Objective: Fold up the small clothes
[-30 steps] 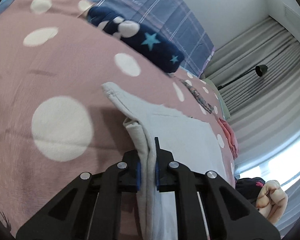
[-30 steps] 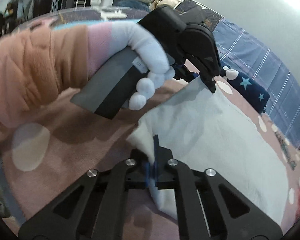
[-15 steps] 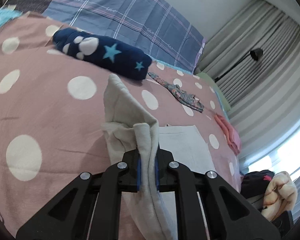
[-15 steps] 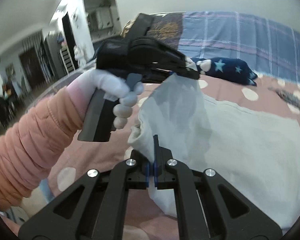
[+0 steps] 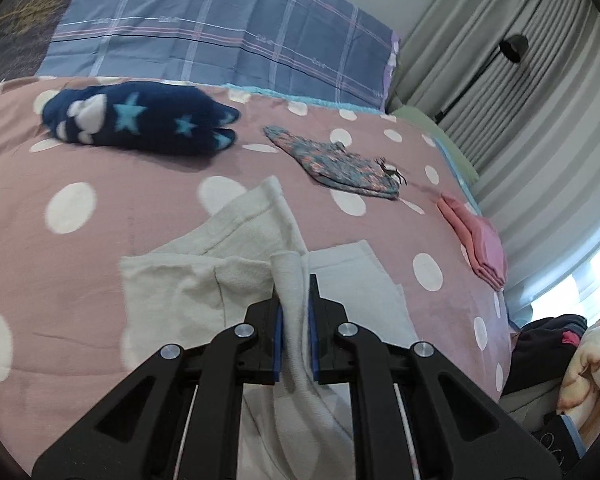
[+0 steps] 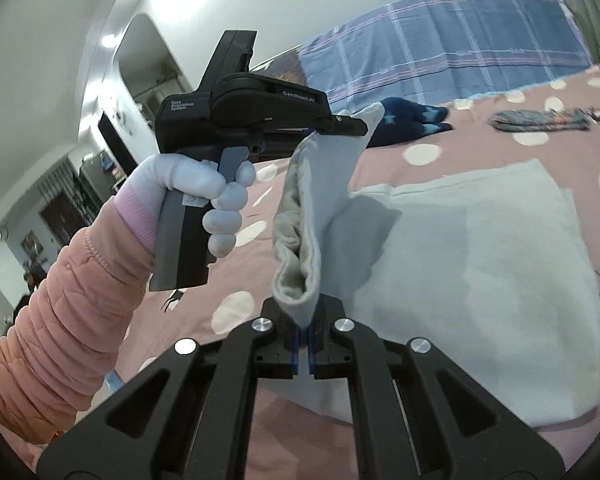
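Observation:
A pale grey-white garment [image 6: 480,248] lies spread on the pink polka-dot bedcover [image 5: 100,208]. My left gripper [image 5: 295,312] is shut on a bunched edge of the garment [image 5: 236,248] and holds it up. In the right wrist view the left gripper [image 6: 340,124] holds one corner high, with the gloved hand on its handle. My right gripper [image 6: 303,340] is shut on the other corner of the same edge, lifted off the bed. The cloth hangs slack between the two grippers.
A rolled navy star-print piece [image 5: 140,120] lies at the back of the bed. A patterned flat piece [image 5: 336,164] and a folded pink piece [image 5: 476,240] lie to the right. A blue plaid pillow [image 5: 220,32] and curtains [image 5: 540,120] stand behind.
Both grippers have lifted the garment's edge off the bed and raised it higher. The views have swung up toward the pillow end and the cloth now hangs between them.

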Tool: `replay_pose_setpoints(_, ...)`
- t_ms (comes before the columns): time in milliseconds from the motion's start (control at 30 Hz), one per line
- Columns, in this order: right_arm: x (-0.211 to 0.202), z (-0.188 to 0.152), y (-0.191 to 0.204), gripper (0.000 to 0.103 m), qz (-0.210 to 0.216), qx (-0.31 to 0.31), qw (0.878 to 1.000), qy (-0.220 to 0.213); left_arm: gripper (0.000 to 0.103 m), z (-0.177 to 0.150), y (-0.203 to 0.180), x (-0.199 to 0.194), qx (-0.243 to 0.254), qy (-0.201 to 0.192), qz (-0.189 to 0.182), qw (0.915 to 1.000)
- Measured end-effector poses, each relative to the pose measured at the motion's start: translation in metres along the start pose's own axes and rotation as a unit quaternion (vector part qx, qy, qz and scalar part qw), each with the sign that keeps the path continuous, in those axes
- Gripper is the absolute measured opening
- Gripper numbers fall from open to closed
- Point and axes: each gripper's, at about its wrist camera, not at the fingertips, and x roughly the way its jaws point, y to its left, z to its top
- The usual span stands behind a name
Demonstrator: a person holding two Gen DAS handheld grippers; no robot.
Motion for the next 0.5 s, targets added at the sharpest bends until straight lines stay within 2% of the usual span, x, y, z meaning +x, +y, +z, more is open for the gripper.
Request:
replay_pose_setpoints(300,-0.041,-0.012,-0.07,0.002,-0.03,0.07,0.997,-0.021,0.01,0.002,-0.083,0.075,0.063,0.044,0.012,0.9969)
replay_pose_setpoints(500,-0.06,-0.022,-0.105,0.002,-0.051,0.112,0.992,-0.03,0.01,-0.005,-0.114,0.119,0.09,0.075,0.016,0.993)
